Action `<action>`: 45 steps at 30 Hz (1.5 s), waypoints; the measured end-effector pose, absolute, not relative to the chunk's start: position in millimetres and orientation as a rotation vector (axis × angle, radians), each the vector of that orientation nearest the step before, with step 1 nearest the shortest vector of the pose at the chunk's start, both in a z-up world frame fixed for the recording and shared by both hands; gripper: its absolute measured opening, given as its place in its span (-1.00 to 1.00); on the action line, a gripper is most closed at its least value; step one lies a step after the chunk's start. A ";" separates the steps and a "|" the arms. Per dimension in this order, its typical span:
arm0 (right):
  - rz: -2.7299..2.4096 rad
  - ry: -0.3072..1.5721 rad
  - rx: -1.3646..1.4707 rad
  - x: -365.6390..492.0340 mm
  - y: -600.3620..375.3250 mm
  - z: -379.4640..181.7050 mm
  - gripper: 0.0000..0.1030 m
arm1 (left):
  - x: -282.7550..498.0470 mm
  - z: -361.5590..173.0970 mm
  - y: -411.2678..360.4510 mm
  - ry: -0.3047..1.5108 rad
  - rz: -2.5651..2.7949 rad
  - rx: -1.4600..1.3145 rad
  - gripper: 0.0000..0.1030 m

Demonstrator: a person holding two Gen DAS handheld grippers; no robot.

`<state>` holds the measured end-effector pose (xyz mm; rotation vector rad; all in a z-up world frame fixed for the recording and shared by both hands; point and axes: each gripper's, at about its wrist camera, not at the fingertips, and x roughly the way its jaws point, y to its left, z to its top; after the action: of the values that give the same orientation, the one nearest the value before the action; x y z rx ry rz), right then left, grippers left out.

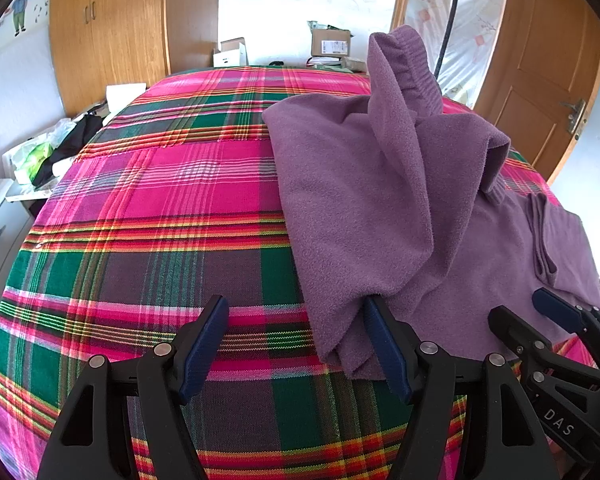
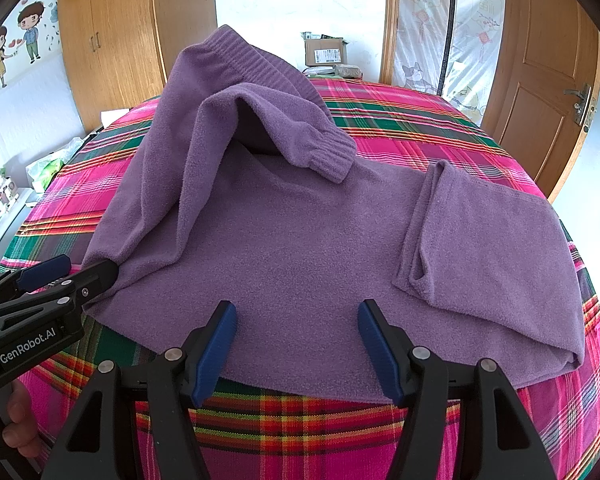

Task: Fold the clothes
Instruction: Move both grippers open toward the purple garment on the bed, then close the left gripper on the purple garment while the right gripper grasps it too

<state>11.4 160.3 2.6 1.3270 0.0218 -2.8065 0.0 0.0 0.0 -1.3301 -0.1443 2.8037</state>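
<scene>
A purple fleece sweater [image 2: 300, 248] lies on a plaid bedspread [image 2: 400, 128], partly folded, with a ribbed cuff [image 2: 332, 156] draped over its middle and a folded sleeve at the right. It also shows in the left wrist view [image 1: 360, 200]. My left gripper [image 1: 300, 344] is open at the sweater's near left edge, its right finger [image 1: 384, 344] touching the fabric, nothing clamped. It also appears at the left of the right wrist view [image 2: 72, 272]. My right gripper [image 2: 296, 344] is open just above the sweater's near hem; it shows in the left wrist view [image 1: 540, 312].
Bedspread [image 1: 160, 220] covers the bed, bare on the left half. Wooden wardrobe [image 1: 112, 28] at back left, wooden door [image 1: 548, 80] at right, cardboard boxes [image 1: 330, 42] beyond the far edge, a cluttered nightstand [image 1: 32, 160] at left.
</scene>
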 end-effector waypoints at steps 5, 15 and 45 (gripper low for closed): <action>-2.806 0.022 1.327 11.3 160.2 2.6 0.24 | 1.9 -1.7 1.6 -0.138 2.809 -1.321 0.39; -2.806 0.019 1.327 13.7 158.3 1.9 0.24 | 1.6 -3.7 2.2 -0.118 2.797 -1.330 0.40; -2.526 -0.399 1.140 -6.3 205.4 34.0 -0.64 | -73.0 70.4 -9.8 -0.302 2.545 -1.206 0.40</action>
<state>-6.3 205.4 34.0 1.1396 -0.3991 -2.5260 -73.0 -9.8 70.4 -1.2057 -0.3020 2.5455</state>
